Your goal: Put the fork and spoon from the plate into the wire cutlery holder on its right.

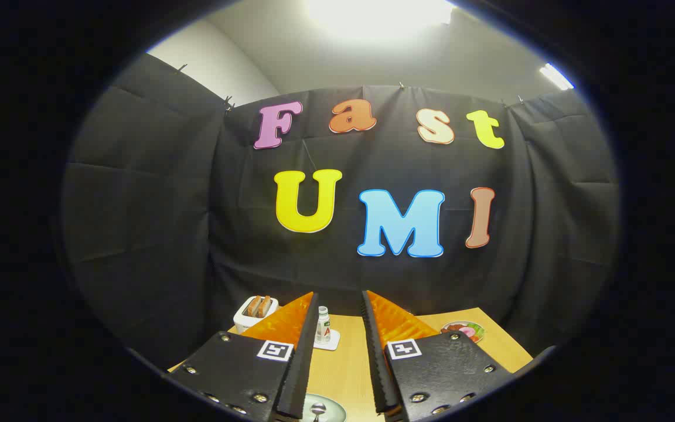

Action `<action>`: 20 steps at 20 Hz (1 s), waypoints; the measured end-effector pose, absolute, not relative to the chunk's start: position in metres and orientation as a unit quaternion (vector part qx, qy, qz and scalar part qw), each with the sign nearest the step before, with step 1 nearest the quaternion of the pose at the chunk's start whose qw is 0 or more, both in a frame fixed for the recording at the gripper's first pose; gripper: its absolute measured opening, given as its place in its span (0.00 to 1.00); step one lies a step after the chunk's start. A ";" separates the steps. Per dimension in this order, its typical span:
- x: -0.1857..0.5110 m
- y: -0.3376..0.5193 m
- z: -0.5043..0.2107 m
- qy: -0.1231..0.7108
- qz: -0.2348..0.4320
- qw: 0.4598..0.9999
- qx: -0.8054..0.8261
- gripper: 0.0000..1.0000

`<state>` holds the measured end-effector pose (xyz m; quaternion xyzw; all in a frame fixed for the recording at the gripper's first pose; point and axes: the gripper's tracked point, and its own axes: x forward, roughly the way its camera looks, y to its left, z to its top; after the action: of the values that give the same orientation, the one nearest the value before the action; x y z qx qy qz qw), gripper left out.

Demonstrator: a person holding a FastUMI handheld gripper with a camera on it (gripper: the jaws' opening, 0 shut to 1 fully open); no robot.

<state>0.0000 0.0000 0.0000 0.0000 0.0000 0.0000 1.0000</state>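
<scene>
Spoon (317, 408) on plate (333, 405), below and between fingers of hand-held gripper (340, 305); fork, wire holder not discernible; gripper spread, empty, raised over worktop (343, 369); judged: nothing moved yet, both pieces left; toaster (255, 312), bottle (323, 325) beyond.

Very little here is showing readable text. A small bottle (323, 326) is standing on a white coaster (330, 341) on the table (337, 375), beyond the tool's (340, 305) fingertips and seen through the gap between them. It is wearing a label with a large red mark that looks like part of a capital letter, but the print is too small and too hidden by the left finger (305, 328) to make out. Each finger is carrying a square black-and-white coded marker (275, 350), a pattern rather than words. The fingers are standing apart, gripping nothing. No numbers or brand names are coming through legibly.
</scene>
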 end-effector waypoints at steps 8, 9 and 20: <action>0.003 0.006 -0.006 0.008 0.002 1.000 0.000 0.44; 0.001 0.010 -0.007 0.008 0.003 1.000 -0.001 0.44; 0.001 0.013 -0.012 0.012 0.010 1.000 -0.004 0.44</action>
<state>0.0013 0.0131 -0.0123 -0.0038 0.0121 0.0100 0.9999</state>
